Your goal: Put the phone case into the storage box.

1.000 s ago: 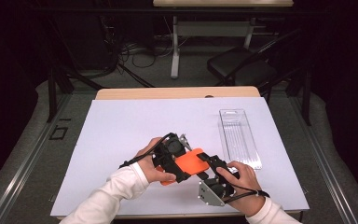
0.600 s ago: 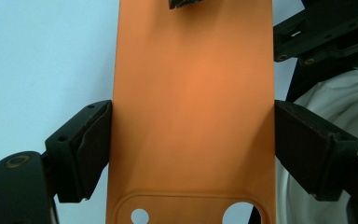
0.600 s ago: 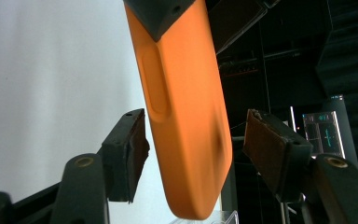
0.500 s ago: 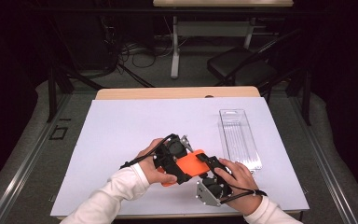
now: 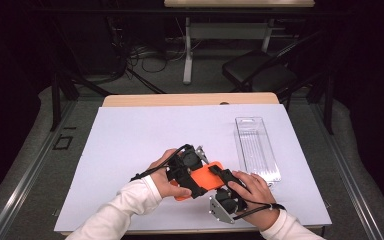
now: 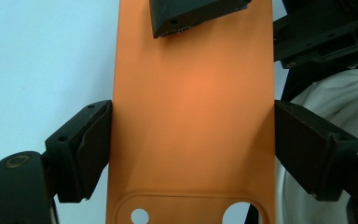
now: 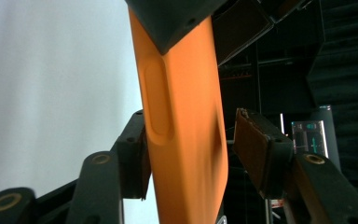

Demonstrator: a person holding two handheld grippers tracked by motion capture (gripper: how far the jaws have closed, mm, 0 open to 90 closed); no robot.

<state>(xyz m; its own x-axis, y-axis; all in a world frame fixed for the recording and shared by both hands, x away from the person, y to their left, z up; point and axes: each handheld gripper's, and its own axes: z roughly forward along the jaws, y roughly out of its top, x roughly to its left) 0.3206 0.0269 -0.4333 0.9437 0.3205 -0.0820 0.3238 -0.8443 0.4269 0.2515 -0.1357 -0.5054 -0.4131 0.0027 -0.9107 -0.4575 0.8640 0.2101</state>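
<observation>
Orange case between left gripper jaws, clamped

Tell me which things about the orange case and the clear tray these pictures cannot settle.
- Orange case, high view: hands and both grippers cover its ends.
- Case, left gripper view: its camera end is cut off by the bottom edge.
- Right gripper, right gripper view: one pad sits against the case, the other stands off, and the near edge hides any contact.
- Clear tray, high view: too small to tell if it holds anything.
</observation>
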